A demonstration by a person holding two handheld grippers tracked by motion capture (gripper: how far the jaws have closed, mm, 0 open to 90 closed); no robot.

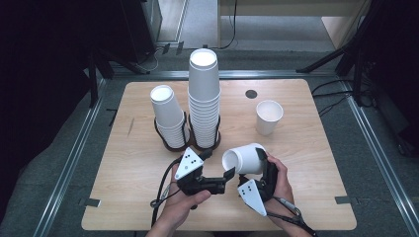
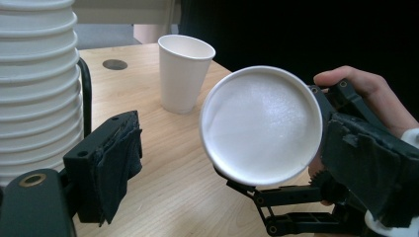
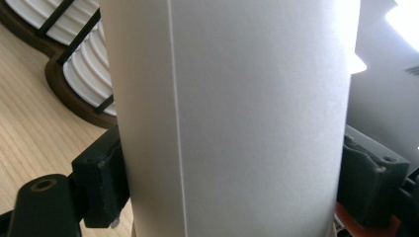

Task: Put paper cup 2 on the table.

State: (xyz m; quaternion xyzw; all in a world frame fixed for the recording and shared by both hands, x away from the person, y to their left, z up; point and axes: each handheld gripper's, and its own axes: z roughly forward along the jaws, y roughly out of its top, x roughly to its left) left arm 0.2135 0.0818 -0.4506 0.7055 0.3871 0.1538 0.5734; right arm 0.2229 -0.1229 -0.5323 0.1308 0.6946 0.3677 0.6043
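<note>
A white paper cup [image 1: 242, 159] lies on its side above the table's front middle, with my right gripper [image 1: 260, 165] shut on its wall. In the right gripper view the cup's side [image 3: 237, 98] stands between the two black pads [image 3: 106, 180]. Its open mouth [image 2: 262, 123] faces my left gripper [image 2: 242, 168], whose jaws stand open on either side of the rim without pressing on it. In the high view the left gripper [image 1: 226, 179] points right, its tips just at the cup's rim.
Two stacks of white cups stand in a dark wire holder [image 1: 175, 145] mid-table: a short stack [image 1: 168, 113] and a tall stack [image 1: 203, 94]. A single upright cup [image 1: 269, 117] stands at the right. A dark round hole [image 1: 251, 94] lies near the far edge.
</note>
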